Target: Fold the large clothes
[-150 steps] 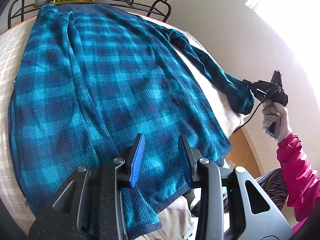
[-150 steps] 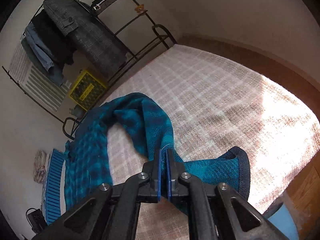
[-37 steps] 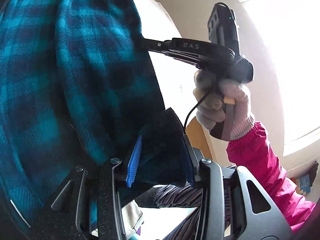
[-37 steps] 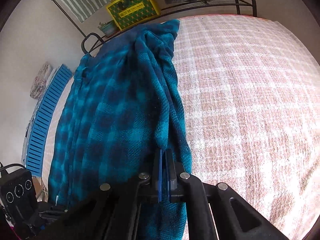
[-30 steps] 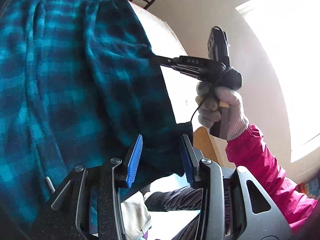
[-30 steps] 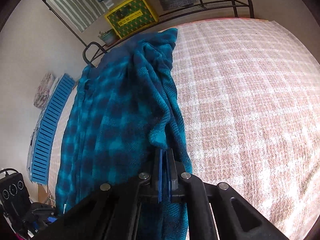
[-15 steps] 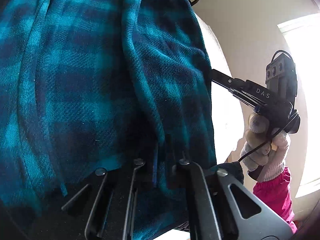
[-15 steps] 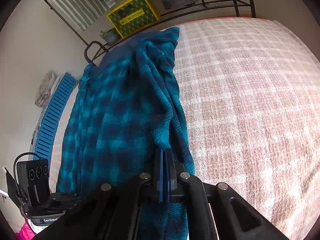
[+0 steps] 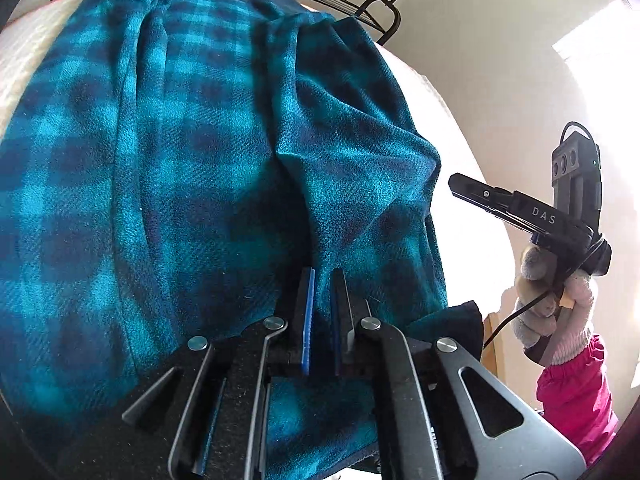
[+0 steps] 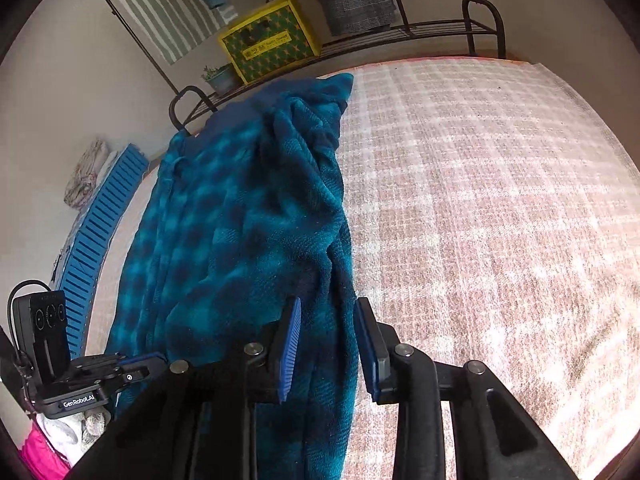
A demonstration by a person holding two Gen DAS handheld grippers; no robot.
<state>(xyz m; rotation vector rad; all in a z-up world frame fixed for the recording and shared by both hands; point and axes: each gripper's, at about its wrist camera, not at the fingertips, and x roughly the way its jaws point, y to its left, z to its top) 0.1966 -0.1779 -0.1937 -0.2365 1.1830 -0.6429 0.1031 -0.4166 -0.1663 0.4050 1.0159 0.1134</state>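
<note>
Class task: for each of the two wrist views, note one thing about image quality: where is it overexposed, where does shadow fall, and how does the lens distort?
Left wrist view: window glare whitens the right side behind the right gripper; the left gripper shadows the teal plaid fleece garment.

Right wrist view: sunlight washes out the checked beige cover; fisheye bends the black metal rack, corners vignetted.

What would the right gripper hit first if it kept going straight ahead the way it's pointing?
Most likely the blue plaid garment. The right gripper is open, and the folded edge of the fabric already lies between its fingers and runs on ahead. The bed cover sits just to the right; depth is hard to judge.
</note>
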